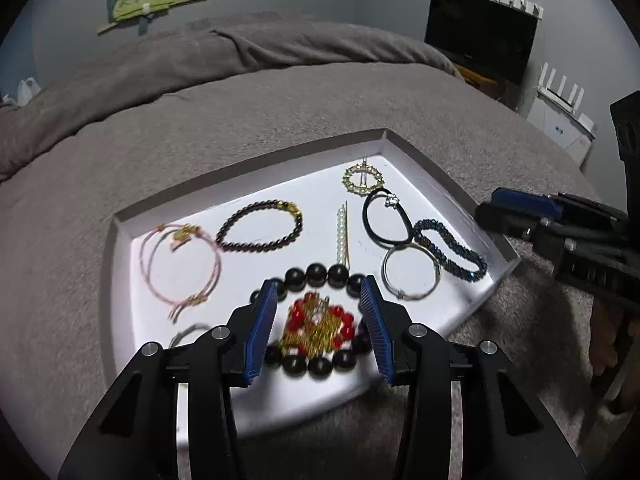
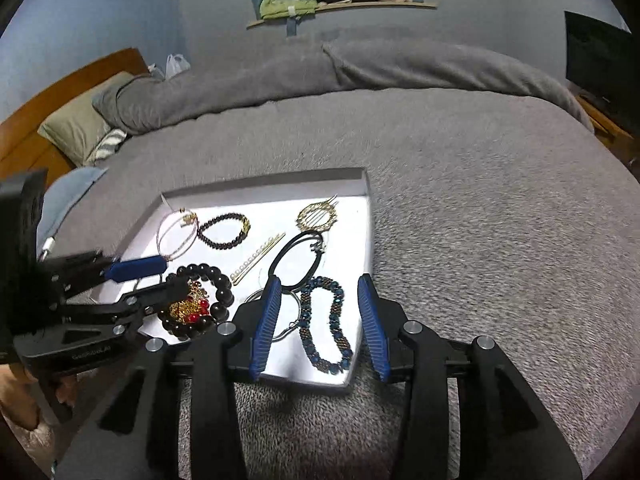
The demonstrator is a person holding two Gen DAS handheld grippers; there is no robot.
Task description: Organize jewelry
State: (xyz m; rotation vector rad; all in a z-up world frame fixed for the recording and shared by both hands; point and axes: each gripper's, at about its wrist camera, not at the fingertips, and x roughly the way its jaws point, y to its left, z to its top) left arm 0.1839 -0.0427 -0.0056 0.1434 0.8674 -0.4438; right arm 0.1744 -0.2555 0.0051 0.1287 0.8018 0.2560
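A white tray [image 1: 316, 220] lies on a grey bed with several pieces of jewelry in it. My left gripper [image 1: 318, 292] hovers open over a red and gold beaded piece [image 1: 320, 324], which lies inside a ring of large black beads [image 1: 316, 272]; the pads touch neither. My right gripper [image 2: 320, 284] stands open over a blue beaded bracelet [image 2: 324, 320] at the tray's near right corner, without touching it. Each gripper shows in the other's view: the right gripper [image 1: 500, 204] at the tray's right edge, the left gripper [image 2: 172, 276] over the black beads [image 2: 222, 280].
Also in the tray: a pink cord bracelet [image 1: 184, 234], a dark bead bracelet with a gold charm [image 1: 290, 208], a pearl hair pin [image 1: 341, 236], a gold ring clip [image 1: 352, 190], a black hair tie [image 2: 280, 258] and a silver bangle [image 1: 412, 294]. Grey blanket [image 2: 460, 220] surrounds the tray.
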